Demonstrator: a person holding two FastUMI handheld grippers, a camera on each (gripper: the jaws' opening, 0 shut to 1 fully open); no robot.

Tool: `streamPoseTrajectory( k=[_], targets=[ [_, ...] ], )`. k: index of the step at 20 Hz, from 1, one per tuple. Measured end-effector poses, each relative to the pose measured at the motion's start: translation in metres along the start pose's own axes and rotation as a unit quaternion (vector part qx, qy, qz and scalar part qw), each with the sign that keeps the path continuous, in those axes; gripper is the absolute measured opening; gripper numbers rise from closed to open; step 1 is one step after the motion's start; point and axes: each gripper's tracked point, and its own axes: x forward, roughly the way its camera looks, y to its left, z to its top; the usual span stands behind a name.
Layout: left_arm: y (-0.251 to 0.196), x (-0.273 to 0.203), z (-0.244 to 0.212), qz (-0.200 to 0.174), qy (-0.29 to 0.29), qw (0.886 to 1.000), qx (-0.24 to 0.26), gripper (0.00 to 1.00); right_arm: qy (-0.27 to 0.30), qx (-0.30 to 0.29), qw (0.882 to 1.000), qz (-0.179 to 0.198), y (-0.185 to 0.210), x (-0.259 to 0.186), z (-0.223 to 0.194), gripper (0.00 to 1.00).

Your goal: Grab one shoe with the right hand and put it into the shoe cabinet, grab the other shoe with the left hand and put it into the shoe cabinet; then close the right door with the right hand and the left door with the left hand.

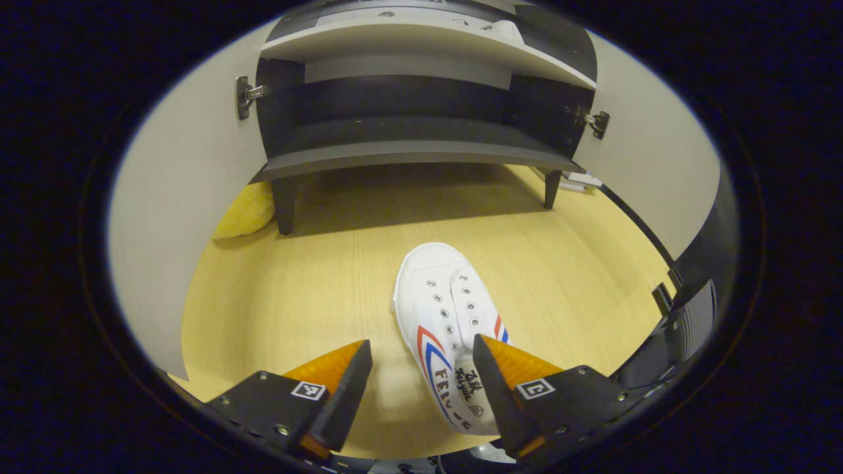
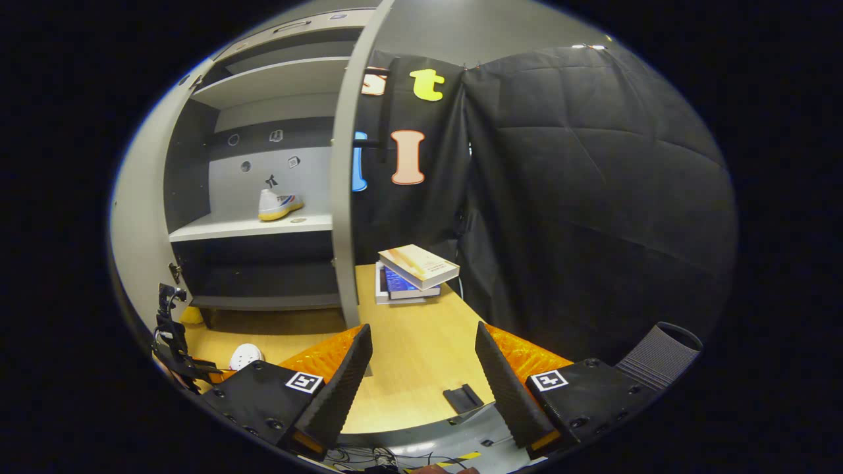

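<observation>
White canvas is what catches the eye: one shoe [image 2: 279, 204] already sits on the middle shelf [image 2: 250, 228] inside the shoe cabinet [image 2: 263, 164], seen in the right gripper view, so I'd judge the right hand's share of the fetching done. The other shoe [image 1: 448, 329], white with red and blue stripes on its side, lies on the pale wooden table [image 1: 296, 296] in front of the cabinet, toe pointing toward it, not yet lifted. In the left gripper view the left claw [image 1: 421, 388] stands wide apart just over the heel end of that shoe; its right-hand finger appears to overlap the heel opening, while the other finger hangs over bare table well to the side, so nothing is clamped, and whether the near finger actually touches the shoe I cannot tell. The right claw [image 2: 421, 382] is likewise spread apart and holds nothing, hovering over the table off to the right of the cabinet, near the edge of the right door [image 2: 342, 197]. A stack of books [image 2: 411, 273] rests on the table beyond it. Both doors hang open; the left door [image 1: 178, 217] swings out beside the table. What seems left: grip and shelve the second shoe with the left hand, then shut the right door, then the left.
</observation>
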Motion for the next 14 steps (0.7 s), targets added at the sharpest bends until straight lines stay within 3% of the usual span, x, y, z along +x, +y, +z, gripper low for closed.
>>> streamPoseTrajectory(
  k=[2, 5, 7, 8, 10, 12, 13, 14],
  targets=[
    [-0.001, 0.009, -0.008, -0.007, 0.016, 1.000, -0.009, 0.77, -0.010, 0.003, 1.000, -0.020, -0.016, 0.010, 0.009, 0.99],
    [-0.005, 0.019, -0.015, -0.021, 0.033, 0.999, -0.011, 0.77, -0.028, 0.009, 0.999, -0.044, -0.038, 0.023, 0.022, 0.98],
    [-0.010, 0.022, -0.017, -0.033, 0.038, 0.999, -0.022, 0.60, -0.030, 0.015, 0.998, -0.055, -0.049, 0.032, 0.025, 0.98],
    [-0.009, 0.022, -0.018, -0.037, 0.042, 0.998, -0.022, 0.56, -0.030, 0.019, 0.998, -0.059, -0.052, 0.036, 0.025, 0.93],
    [-0.012, 0.022, -0.024, -0.052, 0.059, 0.996, -0.040, 0.56, -0.029, 0.027, 0.997, -0.067, -0.063, 0.043, 0.022, 0.98],
    [-0.013, 0.021, -0.030, -0.057, 0.073, 0.993, -0.070, 0.53, -0.029, 0.032, 0.997, -0.072, -0.069, 0.047, 0.016, 0.98],
    [-0.012, 0.021, -0.032, -0.053, 0.078, 0.992, -0.079, 0.51, -0.029, 0.034, 0.996, -0.073, -0.074, 0.054, 0.015, 0.93],
    [-0.013, 0.023, -0.032, -0.050, 0.085, 0.991, -0.087, 0.43, -0.029, 0.036, 0.996, -0.073, -0.076, 0.060, 0.017, 0.93]
  ],
)
